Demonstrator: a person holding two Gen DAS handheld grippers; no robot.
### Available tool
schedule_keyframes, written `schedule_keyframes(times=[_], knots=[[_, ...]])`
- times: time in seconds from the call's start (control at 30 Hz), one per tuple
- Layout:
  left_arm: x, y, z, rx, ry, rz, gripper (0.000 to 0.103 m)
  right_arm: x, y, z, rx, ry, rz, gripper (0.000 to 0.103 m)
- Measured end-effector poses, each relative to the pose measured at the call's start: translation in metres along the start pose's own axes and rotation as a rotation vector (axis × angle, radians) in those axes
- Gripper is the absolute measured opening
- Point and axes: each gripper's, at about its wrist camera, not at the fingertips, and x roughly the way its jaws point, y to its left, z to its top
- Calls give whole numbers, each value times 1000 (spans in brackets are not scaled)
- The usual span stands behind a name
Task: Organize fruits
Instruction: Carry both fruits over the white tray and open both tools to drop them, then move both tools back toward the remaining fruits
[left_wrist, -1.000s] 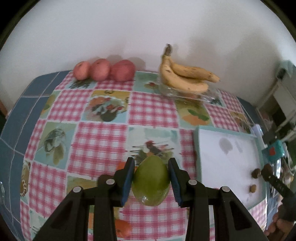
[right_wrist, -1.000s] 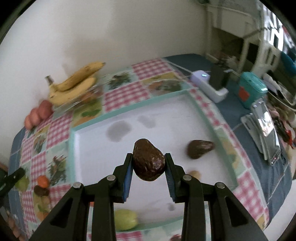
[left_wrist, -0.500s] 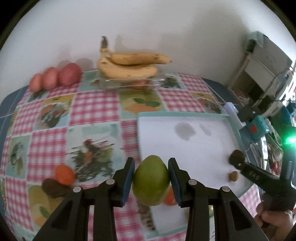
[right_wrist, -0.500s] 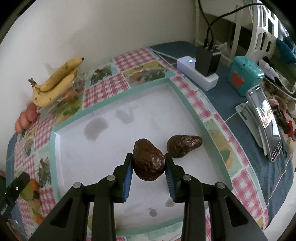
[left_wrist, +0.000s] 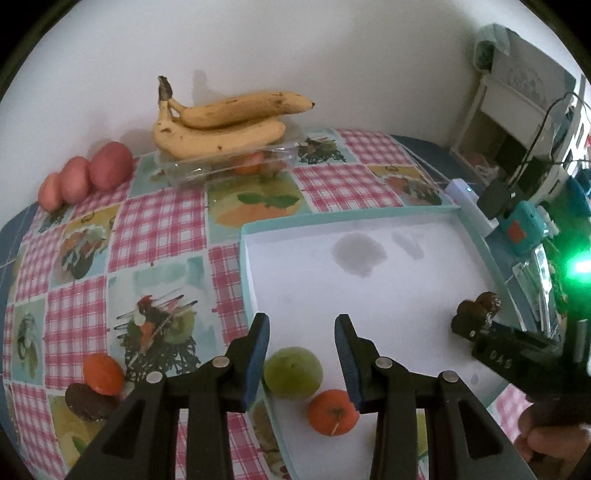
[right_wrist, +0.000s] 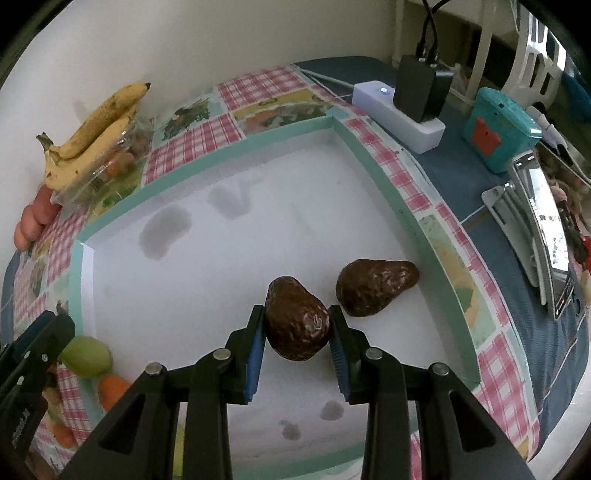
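My left gripper (left_wrist: 301, 326) is open above the near-left corner of the white tray (left_wrist: 369, 221). A green fruit (left_wrist: 292, 372) lies in the tray just below its jaws, next to an orange mandarin (left_wrist: 333, 412). My right gripper (right_wrist: 297, 321) is shut on a dark brown avocado (right_wrist: 297, 323), low over the tray (right_wrist: 347, 136). A second brown avocado (right_wrist: 375, 286) lies in the tray just to its right. The green fruit (right_wrist: 86, 356) and mandarin (right_wrist: 112, 389) show at the left of the right wrist view.
Bananas (left_wrist: 221, 125) lie on a clear plastic box by the wall, with red apples (left_wrist: 88, 173) to their left. A mandarin (left_wrist: 102, 373) and a dark fruit (left_wrist: 90, 404) lie on the checked cloth. A power strip (right_wrist: 399, 110), teal box (right_wrist: 502, 129) and phone (right_wrist: 550, 229) stand right of the tray.
My left gripper carried the green fruit right over the tray and opened; the fruit now lies in the tray. My right gripper lowered the avocado toward the second avocado.
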Motion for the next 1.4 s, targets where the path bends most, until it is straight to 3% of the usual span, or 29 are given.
schedule_keyframes(times=[0.37, 0.57, 0.7, 0.77, 0.83, 0.93, 0.97, 1.03, 1.13, 1.23, 1.4], knots=[[-23, 31, 4, -76, -13, 79, 39, 9, 5, -2, -37, 3, -35, 35], [-35, 63, 3, -151, -8, 160, 41, 9, 9, -3, -69, 5, -58, 36], [-40, 88, -3, -226, 2, 211, 69, 9, 9, -2, -66, 18, -54, 50], [-41, 99, -7, -249, 13, 245, 71, 7, 10, -2, -72, 14, -53, 51], [-40, 110, -12, -269, 32, 285, 83, 2, 13, -1, -76, 4, -47, 55], [-40, 124, -19, -300, 50, 327, 93, -9, 18, -1, -90, -22, -51, 63], [-41, 129, -22, -310, 54, 341, 95, -12, 20, -2, -94, -30, -54, 72], [-43, 136, -26, -323, 55, 360, 99, -18, 23, -3, -98, -46, -49, 76], [-47, 146, -35, -345, 60, 376, 102, -24, 29, -5, -111, -60, -46, 77], [-50, 152, -42, -362, 70, 374, 103, -31, 38, -10, -128, -75, -50, 86], [-61, 160, -53, -379, 59, 382, 103, -35, 52, -19, -151, -86, -20, 86]])
